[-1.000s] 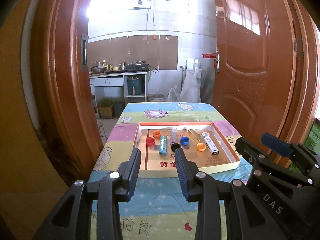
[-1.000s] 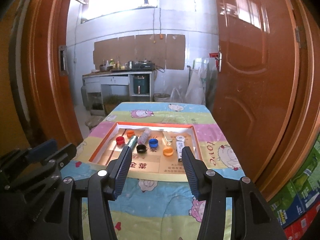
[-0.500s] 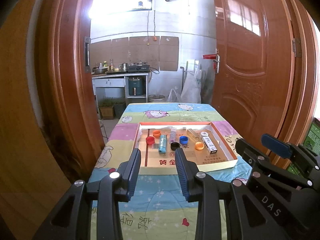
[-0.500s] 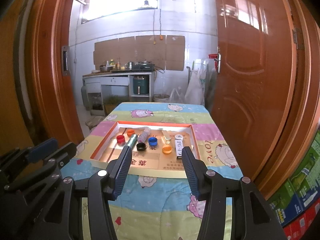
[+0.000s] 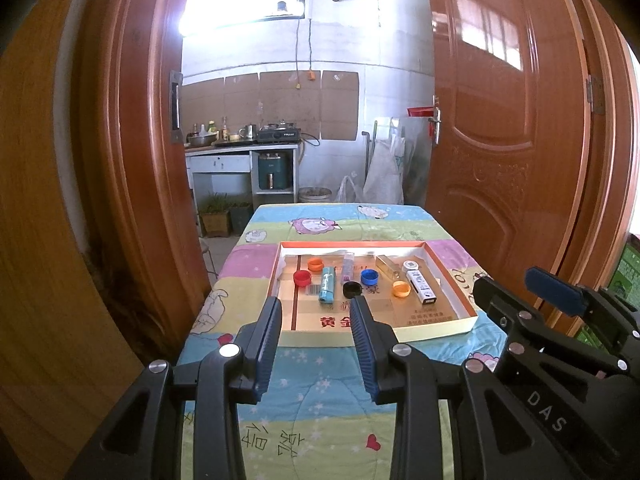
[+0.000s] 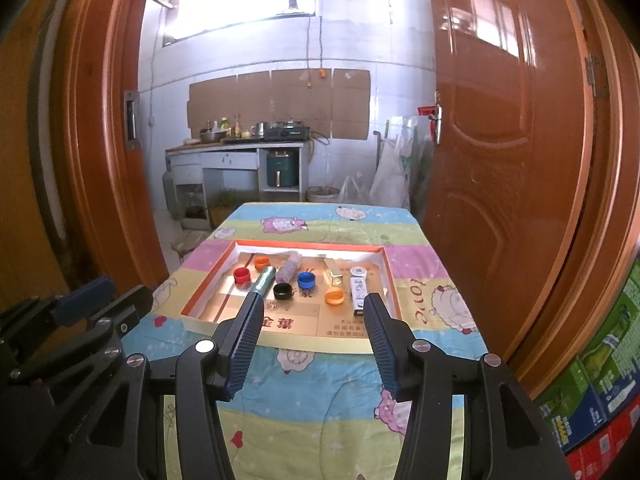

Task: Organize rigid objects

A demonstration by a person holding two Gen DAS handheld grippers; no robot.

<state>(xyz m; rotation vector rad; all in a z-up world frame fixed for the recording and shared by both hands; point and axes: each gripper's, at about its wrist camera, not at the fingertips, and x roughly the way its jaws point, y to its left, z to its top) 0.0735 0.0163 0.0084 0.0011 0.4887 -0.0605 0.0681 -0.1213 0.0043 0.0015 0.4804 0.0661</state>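
A shallow cardboard tray (image 5: 460, 326) with an orange rim lies on the table's colourful cloth; it also shows in the right wrist view (image 6: 390, 280). Inside lie a red cap (image 5: 302, 278), two orange caps (image 5: 401, 289), a blue cap (image 5: 369, 276), a black cap (image 5: 352, 289), a teal tube (image 5: 327, 290), a clear tube (image 5: 347, 271), a gold box (image 5: 387, 266) and a white box (image 5: 421, 288). My left gripper (image 5: 316, 312) and right gripper (image 6: 312, 312) are both open and empty, held above the near part of the table, short of the tray.
Brown wooden doors stand close on both sides (image 5: 500, 140). The right gripper's body shows at the lower right of the left wrist view (image 5: 560, 360). A kitchen counter (image 5: 240, 148) stands beyond the table. Stacked boxes (image 6: 600, 380) sit at the right.
Both grippers have drawn back from the tray, which looks a little farther away and smaller. Both stay open and empty.
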